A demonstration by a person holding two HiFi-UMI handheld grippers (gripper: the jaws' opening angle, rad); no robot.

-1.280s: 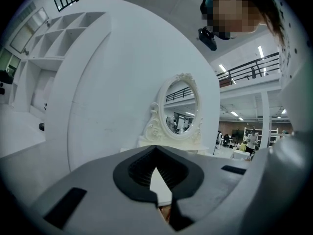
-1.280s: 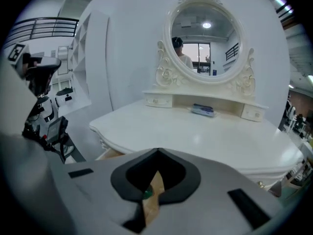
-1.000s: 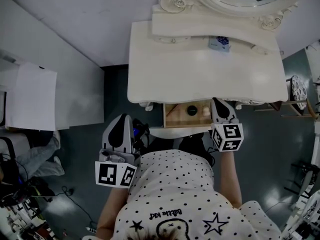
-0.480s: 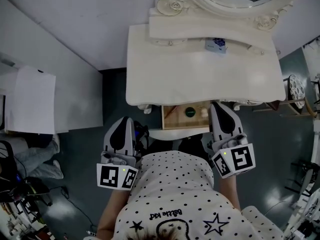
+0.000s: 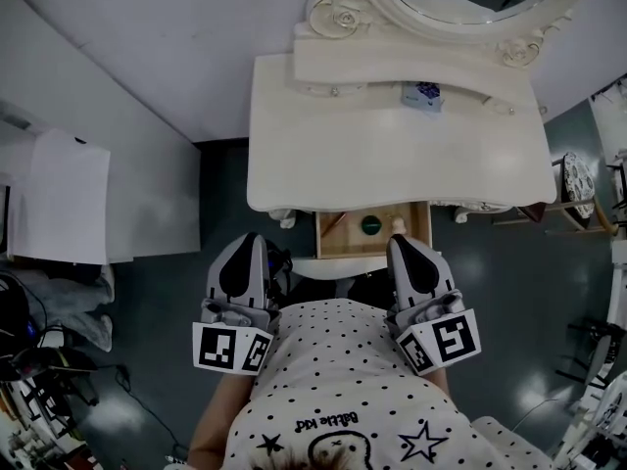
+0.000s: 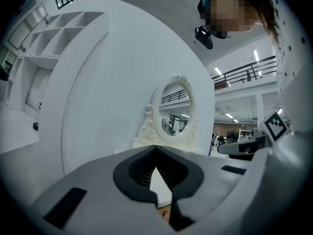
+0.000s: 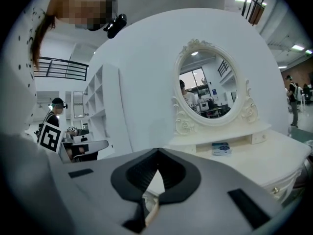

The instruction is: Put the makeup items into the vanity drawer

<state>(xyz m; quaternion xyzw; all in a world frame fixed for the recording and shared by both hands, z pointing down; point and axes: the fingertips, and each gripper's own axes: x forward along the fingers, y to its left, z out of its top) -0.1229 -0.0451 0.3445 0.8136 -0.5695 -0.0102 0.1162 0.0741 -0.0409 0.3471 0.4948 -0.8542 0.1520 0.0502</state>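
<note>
The white vanity (image 5: 392, 155) stands ahead with its wooden drawer (image 5: 338, 235) pulled open under the front edge. Inside lie a dark round makeup item (image 5: 370, 225) and a small pale one (image 5: 399, 225). A small blue-and-white box (image 5: 423, 94) (image 7: 221, 148) rests on the shelf below the oval mirror (image 7: 209, 89). My right gripper (image 5: 402, 241) (image 7: 157, 152) is shut and empty, close to my torso just before the drawer's right end. My left gripper (image 5: 240, 238) (image 6: 156, 148) is shut with nothing in it, left of the drawer over the dark floor.
A white surface with a sheet (image 5: 69, 194) lies at the left. A curved white wall panel (image 5: 127, 57) runs behind the vanity. A small rack (image 5: 578, 179) stands at the right, and cables (image 5: 39, 380) trail on the floor at lower left.
My right gripper has drawn back from the drawer's right end toward my torso, rising as it came. The left gripper has stayed put. The drawer is still open.
</note>
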